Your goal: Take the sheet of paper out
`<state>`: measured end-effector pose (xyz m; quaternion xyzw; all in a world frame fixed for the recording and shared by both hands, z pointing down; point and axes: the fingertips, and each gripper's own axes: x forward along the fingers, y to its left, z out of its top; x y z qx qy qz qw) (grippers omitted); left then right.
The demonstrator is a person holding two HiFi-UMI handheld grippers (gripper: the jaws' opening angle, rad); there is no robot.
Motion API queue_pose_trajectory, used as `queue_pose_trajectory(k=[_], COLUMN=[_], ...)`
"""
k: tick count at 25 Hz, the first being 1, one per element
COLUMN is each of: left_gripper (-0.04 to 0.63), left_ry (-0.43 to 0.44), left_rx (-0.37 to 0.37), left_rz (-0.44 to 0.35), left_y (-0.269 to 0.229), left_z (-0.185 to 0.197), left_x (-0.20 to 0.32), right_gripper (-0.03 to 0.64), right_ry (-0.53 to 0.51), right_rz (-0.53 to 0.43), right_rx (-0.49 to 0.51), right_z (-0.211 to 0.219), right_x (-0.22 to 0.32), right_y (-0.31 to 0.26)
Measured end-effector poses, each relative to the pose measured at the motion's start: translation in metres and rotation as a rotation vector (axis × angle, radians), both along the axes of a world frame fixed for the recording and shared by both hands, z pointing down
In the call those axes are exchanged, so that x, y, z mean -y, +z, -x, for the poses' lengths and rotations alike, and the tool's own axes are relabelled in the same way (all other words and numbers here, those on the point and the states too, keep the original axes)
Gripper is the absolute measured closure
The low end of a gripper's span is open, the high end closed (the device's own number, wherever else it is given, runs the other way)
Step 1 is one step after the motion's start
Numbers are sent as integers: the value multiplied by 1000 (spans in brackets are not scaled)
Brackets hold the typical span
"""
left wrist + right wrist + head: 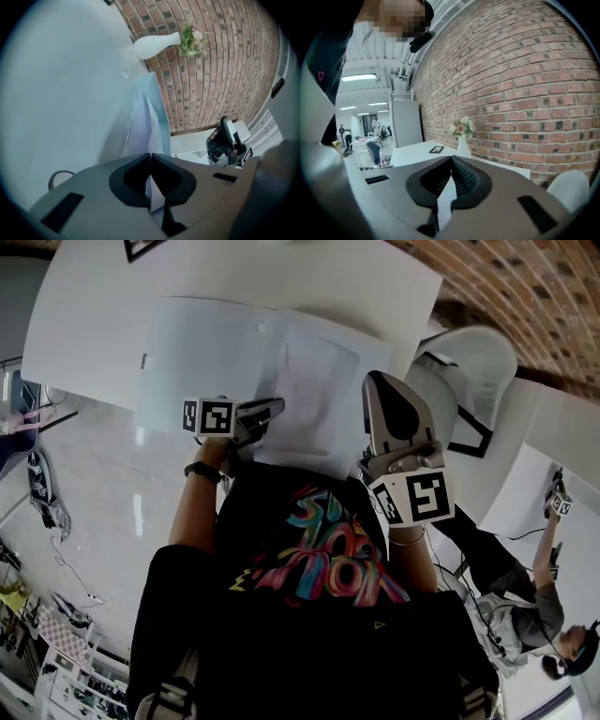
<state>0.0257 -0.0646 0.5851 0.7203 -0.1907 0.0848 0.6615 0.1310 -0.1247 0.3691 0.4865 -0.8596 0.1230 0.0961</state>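
A white counter [84,334] fills the head view, bearing a clear folder [197,343] with the sheet of paper [314,399] in it; the left gripper [272,409] meets its near edge, and the right gripper [377,382] hangs just beside it. Left gripper view — jaws clamped on the sheet's edge, a brick wall [225,61] beyond. Right gripper view — jaws together, empty, facing a vase [463,145].

The cloudy folder [192,362] half veils the sheet of paper [319,381].
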Motion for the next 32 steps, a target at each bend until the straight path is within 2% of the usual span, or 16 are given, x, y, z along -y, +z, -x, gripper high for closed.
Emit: queue_pose_trajectory(k=[4, 7, 24, 32], left_gripper=[571, 572, 572, 572], left_ry=[-11, -13, -76, -142], left_rx=[-76, -98, -100, -76], left_rz=[-43, -76, -111, -126], left_y=[-16, -23, -35, -35], left_z=[-1, 1, 30, 64], left_x=[2, 4, 12, 11], right_gripper=[597, 597, 597, 597], right_ry=[-3, -4, -18, -43], right_rz=[-4, -8, -17, -23], right_rx=[-3, -6, -30, -43], right_z=[0, 1, 13, 28], right_x=[0, 0, -8, -11], right_y=[-1, -2, -11, -11])
